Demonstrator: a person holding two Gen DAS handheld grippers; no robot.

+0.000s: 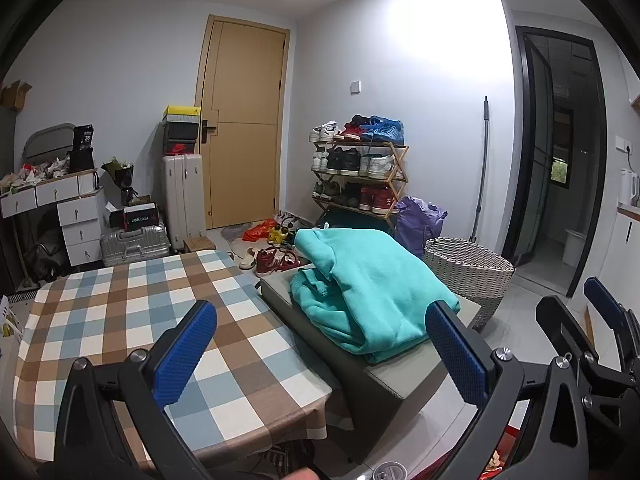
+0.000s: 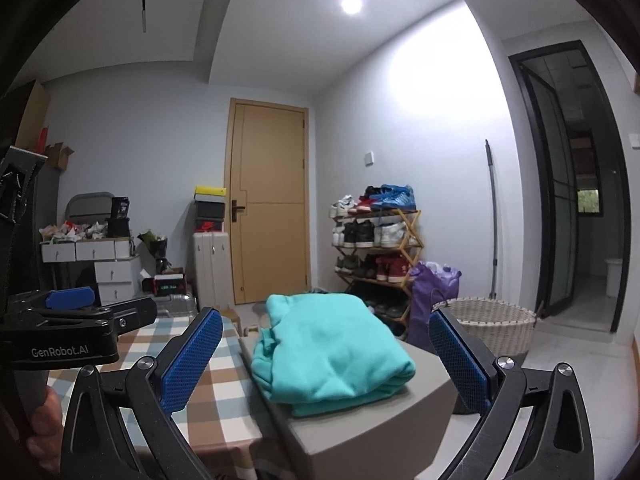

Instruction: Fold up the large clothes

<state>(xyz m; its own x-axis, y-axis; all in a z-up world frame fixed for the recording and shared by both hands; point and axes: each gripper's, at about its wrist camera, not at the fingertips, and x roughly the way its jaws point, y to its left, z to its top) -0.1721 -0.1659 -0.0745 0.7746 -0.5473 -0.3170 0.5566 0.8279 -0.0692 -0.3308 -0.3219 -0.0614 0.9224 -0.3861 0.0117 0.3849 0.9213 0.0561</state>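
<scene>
Both the left gripper [image 1: 320, 344] and right gripper [image 2: 326, 354] gape wide, empty. Folded hoodie [image 2: 332, 352] lies at 12 o'clock on a grey box [image 2: 380, 424]. The left gripper's body reads "GenRobot.AI".

One sweatshirt [image 1: 372, 280], one basket [image 1: 468, 268], two suitcases [image 1: 182, 196].

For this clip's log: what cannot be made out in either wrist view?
- Teal folded sweatshirt on the grey padded stool: its underside and inner folds are hidden by its own layers in both views.
- White woven basket: contents hidden by its wall.
- Checked tablecloth table: near edge covered by the open left gripper.
- Open right gripper hides the stool's near corners.
</scene>
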